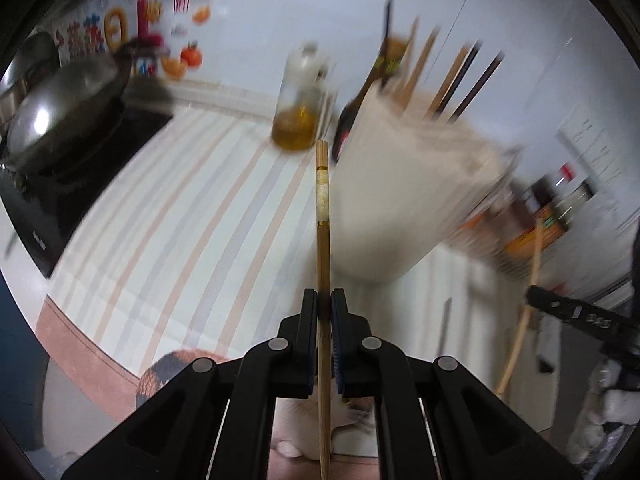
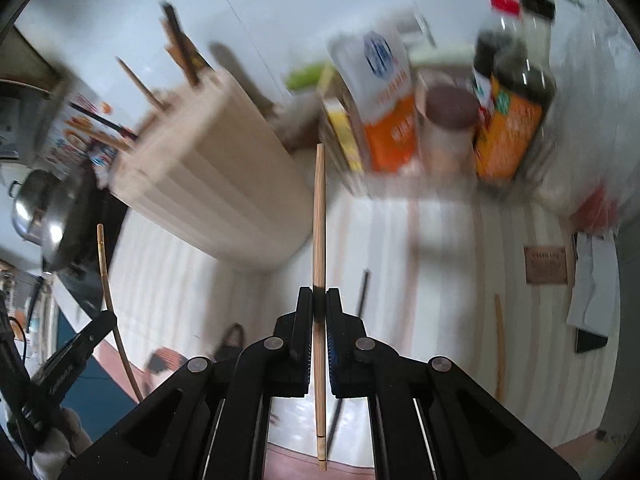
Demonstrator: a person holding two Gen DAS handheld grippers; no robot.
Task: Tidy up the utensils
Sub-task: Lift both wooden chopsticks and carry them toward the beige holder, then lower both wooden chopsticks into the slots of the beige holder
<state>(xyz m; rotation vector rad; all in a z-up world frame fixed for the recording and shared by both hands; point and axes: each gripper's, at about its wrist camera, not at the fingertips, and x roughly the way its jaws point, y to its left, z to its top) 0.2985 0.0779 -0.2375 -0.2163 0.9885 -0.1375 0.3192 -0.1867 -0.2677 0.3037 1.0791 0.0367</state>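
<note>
Left tool (image 1: 324, 304) pinching a chopstick (image 1: 322, 208), right tool (image 2: 319, 300) pinching another chopstick (image 2: 319, 216)

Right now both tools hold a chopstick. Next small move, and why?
Probably carry both over the beige holder and tip them in. The left tool is shut on a banded chopstick, the right tool on a plain chopstick, and the holder already stands other utensils upright. More chopsticks lie on the striped cloth.
</note>
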